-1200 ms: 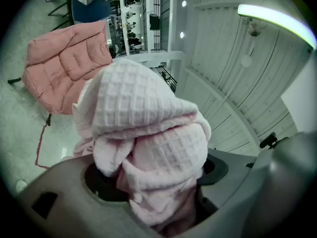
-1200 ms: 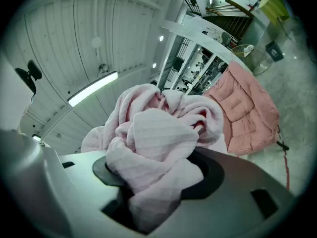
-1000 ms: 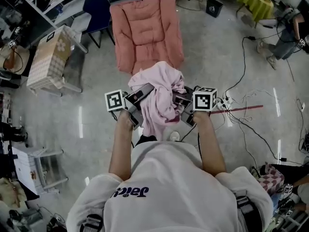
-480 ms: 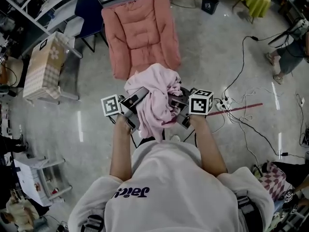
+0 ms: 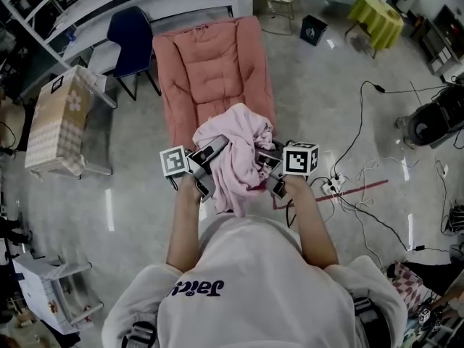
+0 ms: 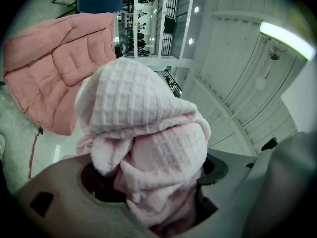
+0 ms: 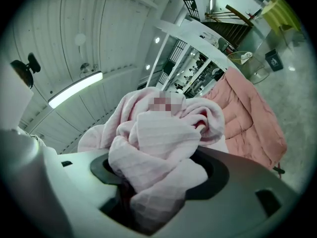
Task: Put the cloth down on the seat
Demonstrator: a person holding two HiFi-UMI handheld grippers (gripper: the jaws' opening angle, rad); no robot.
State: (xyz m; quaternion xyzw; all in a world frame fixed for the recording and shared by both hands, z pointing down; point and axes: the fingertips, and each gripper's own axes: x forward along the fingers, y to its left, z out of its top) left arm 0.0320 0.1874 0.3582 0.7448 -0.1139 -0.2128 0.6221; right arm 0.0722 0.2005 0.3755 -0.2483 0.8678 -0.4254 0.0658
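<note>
A crumpled pink waffle cloth (image 5: 235, 147) hangs bunched between my two grippers, held in the air at the near end of the pink cushioned seat (image 5: 210, 71). My left gripper (image 5: 212, 149) grips its left side; in the left gripper view the cloth (image 6: 143, 133) fills the space between the jaws, with the seat (image 6: 49, 68) behind. My right gripper (image 5: 265, 158) has the right side; its jaws are opening, and the cloth (image 7: 158, 148) is still packed between them. The seat (image 7: 247, 118) lies to the right there.
A blue chair (image 5: 130, 31) stands left of the seat's far end, and a checked box (image 5: 54, 118) sits further left. Cables and a power strip (image 5: 333, 183) lie on the floor to the right. A black bin (image 5: 312, 29) and a yellow-green table (image 5: 378, 9) are at the back right.
Both grippers have carried the cloth forward, so its top now overlaps the seat's near end. The cloth stays bunched between them.
</note>
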